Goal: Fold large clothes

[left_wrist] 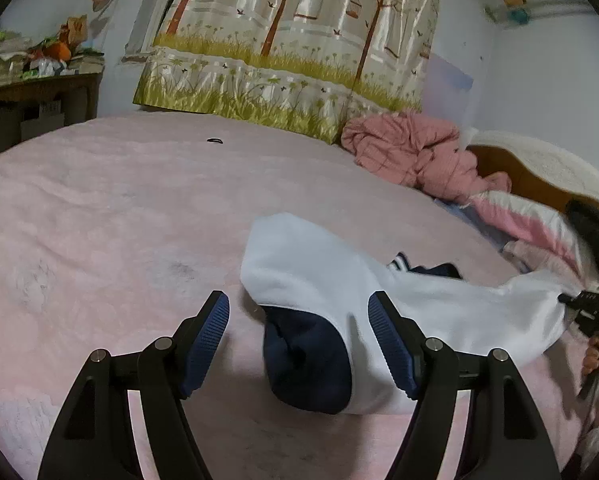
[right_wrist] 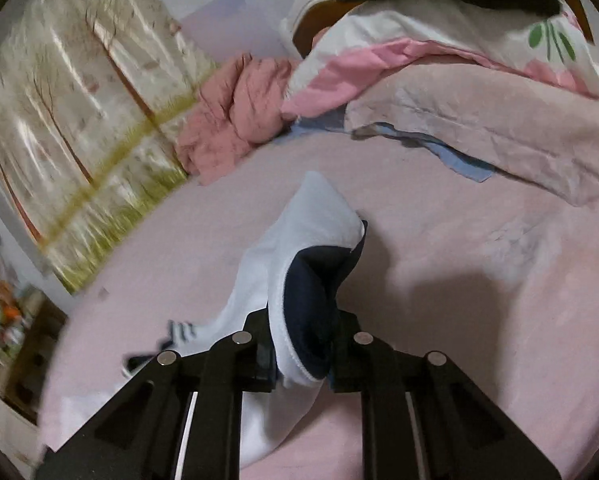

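A white garment with a navy lining (left_wrist: pixel 339 280) lies crumpled on the pink bed sheet (left_wrist: pixel 99 208). My left gripper (left_wrist: pixel 298 340) is open, its blue-padded fingers either side of the garment's near navy end, not closed on it. My right gripper (right_wrist: pixel 301 354) is shut on the garment's edge (right_wrist: pixel 299 264) and holds it lifted off the bed; it also shows in the left wrist view (left_wrist: pixel 587 308) at the far right, pulling the white cloth taut.
A crumpled pink quilted jacket (left_wrist: pixel 415 152) lies at the bed's far right by a tree-print curtain (left_wrist: pixel 283 40). A pink and white quilt (right_wrist: pixel 479 92) is heaped by the headboard. A cluttered wooden desk (left_wrist: pixel 35 92) stands far left. A small dark hair tie (left_wrist: pixel 214 141) lies on the sheet.
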`<state>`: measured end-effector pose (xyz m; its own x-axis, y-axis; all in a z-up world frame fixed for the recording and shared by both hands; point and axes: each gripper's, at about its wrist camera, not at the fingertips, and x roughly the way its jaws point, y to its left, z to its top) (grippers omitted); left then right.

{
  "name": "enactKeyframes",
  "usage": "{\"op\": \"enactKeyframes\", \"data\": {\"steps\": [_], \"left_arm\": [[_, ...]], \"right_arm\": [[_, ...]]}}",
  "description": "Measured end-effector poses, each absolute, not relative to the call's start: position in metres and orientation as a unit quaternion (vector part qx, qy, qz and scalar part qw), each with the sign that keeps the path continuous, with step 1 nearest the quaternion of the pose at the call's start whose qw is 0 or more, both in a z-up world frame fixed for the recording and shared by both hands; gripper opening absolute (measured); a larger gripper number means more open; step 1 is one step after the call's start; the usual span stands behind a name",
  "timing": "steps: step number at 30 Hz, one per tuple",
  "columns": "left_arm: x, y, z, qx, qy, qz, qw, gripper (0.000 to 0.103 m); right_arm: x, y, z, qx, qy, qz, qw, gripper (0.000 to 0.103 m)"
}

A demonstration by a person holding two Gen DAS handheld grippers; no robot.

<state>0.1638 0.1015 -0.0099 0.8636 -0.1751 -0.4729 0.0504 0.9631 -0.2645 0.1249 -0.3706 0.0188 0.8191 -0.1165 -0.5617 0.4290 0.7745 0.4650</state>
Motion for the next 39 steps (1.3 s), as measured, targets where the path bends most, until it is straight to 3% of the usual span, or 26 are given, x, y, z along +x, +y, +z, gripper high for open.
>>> {"op": "enactKeyframes", "data": {"steps": [3,11,18,20,23,31,33,34,39], "left_arm": [[0.175,0.103,-0.019,-0.132,0.285,-0.074,0.947,0.074],[0.183,0.096,-0.036,-0.135,0.316,-0.077,0.936,0.074],[0.182,0.086,-0.036,-0.112,0.313,-0.082,0.940,0.074],[0.182,0.086,-0.036,-0.114,0.314,-0.084,0.939,0.074],[0.183,0.088,-0.037,-0.120,0.316,-0.086,0.937,0.074],[0.184,0.089,-0.037,-0.115,0.314,-0.083,0.939,0.074],[0.184,0.089,-0.038,-0.113,0.314,-0.083,0.939,0.074],[0.184,0.089,-0.038,-0.112,0.315,-0.084,0.939,0.074],[0.186,0.090,-0.039,-0.115,0.317,-0.084,0.938,0.075]], "right_arm": [[0.129,-0.357,0.022,0.259,0.262,-0.161,0.916,0.016],[0.125,-0.243,0.058,0.014,0.220,-0.099,0.970,0.018],[0.130,-0.144,0.016,-0.064,0.290,0.048,0.954,0.020],[0.127,-0.130,0.003,-0.092,0.296,0.047,0.950,0.027],[0.113,-0.132,0.007,-0.068,0.294,0.101,0.948,0.057],[0.102,-0.181,0.035,0.097,0.239,0.152,0.954,0.058],[0.105,-0.188,0.044,0.098,0.207,0.099,0.968,0.083],[0.111,-0.185,0.046,0.078,0.207,0.058,0.974,0.086],[0.152,-0.182,0.018,0.046,0.289,0.005,0.956,0.086]]}}
